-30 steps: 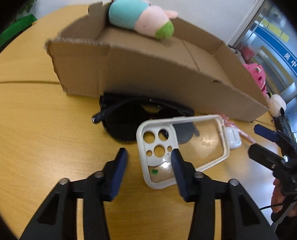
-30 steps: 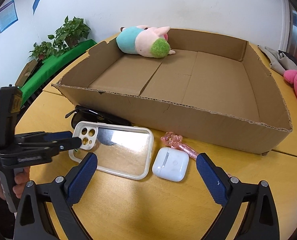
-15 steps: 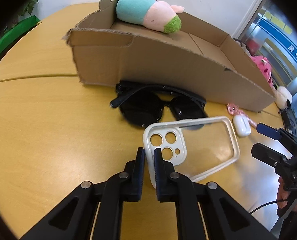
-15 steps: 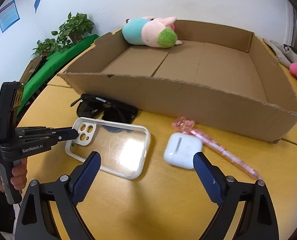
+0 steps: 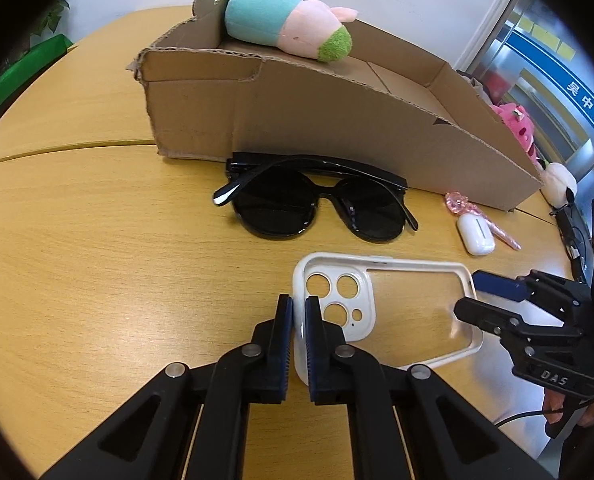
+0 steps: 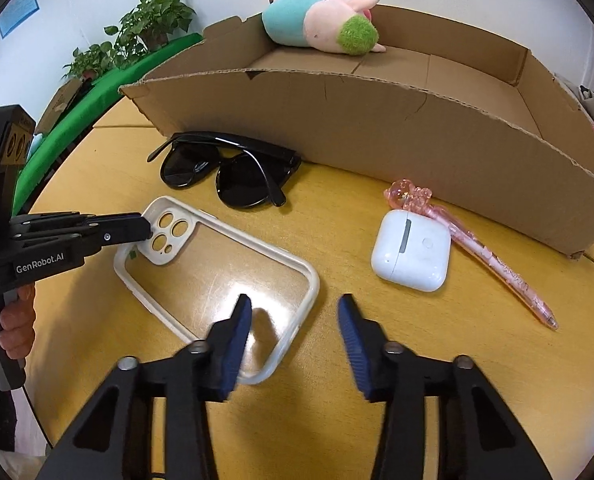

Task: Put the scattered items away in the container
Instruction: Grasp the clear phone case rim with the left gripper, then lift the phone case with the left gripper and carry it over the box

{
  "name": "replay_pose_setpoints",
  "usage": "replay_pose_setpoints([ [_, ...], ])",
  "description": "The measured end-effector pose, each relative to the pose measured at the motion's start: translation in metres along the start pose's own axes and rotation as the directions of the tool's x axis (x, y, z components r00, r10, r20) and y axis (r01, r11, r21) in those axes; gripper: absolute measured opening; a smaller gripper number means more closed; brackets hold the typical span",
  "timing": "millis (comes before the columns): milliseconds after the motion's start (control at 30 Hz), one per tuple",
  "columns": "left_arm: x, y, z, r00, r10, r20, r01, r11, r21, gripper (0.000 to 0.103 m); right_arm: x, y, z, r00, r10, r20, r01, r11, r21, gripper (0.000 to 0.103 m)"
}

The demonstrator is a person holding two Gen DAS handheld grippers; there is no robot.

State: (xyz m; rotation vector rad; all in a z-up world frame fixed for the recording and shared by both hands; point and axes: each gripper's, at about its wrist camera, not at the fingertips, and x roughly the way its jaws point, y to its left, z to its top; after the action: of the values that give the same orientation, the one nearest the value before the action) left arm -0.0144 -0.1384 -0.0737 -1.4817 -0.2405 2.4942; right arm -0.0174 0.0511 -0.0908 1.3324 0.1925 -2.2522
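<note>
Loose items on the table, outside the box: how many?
4: phone case in the left gripper, sunglasses by the box wall, earbud case, pink pen behind it. Others may be hidden.

An office or public lobby, it seems — a round wooden table, white walls with blue posters, potted plants, and glass doors bearing Chinese signage.
</note>
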Motion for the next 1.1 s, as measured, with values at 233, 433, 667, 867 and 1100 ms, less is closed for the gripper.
replay_pose_setpoints([
  [233, -0.005, -0.005, 0.002, 1.0, 0.003, 0.002, -0.003, 1.0, -0.007, 0.005, -0.003, -0.005, 0.0, 1.0, -0.027, 0.003, 0.027, 1.0, 0.008, 0.014],
  [433, -0.034, -0.023, 0.013, 0.997, -0.028, 0.066, 0.026, 0.999, 0.03, 0.005, -0.035, -0.016, 0.006, 0.995, -0.046, 0.09, 0.043, 0.998, 0.038, 0.012],
  [667, -0.068, -0.051, 0.058, 0.986, -0.048, 0.162, 0.029, 0.993, 0.116, 0.005, -0.087, -0.028, 0.04, 0.973, -0.097, 0.207, 0.096, 0.995, 0.013, 0.012],
  [867, -0.106, -0.081, 0.127, 0.957, -0.068, 0.283, 0.009, 0.979, 0.205, 0.006, -0.148, -0.05, 0.107, 0.923, -0.157, 0.351, 0.17, 0.985, -0.006, 0.01],
  [1100, -0.142, -0.1, 0.216, 0.92, -0.093, 0.381, -0.007, 0.968, 0.252, 0.006, -0.21, -0.072, 0.194, 0.873, -0.199, 0.445, 0.242, 0.97, -0.041, 0.01],
])
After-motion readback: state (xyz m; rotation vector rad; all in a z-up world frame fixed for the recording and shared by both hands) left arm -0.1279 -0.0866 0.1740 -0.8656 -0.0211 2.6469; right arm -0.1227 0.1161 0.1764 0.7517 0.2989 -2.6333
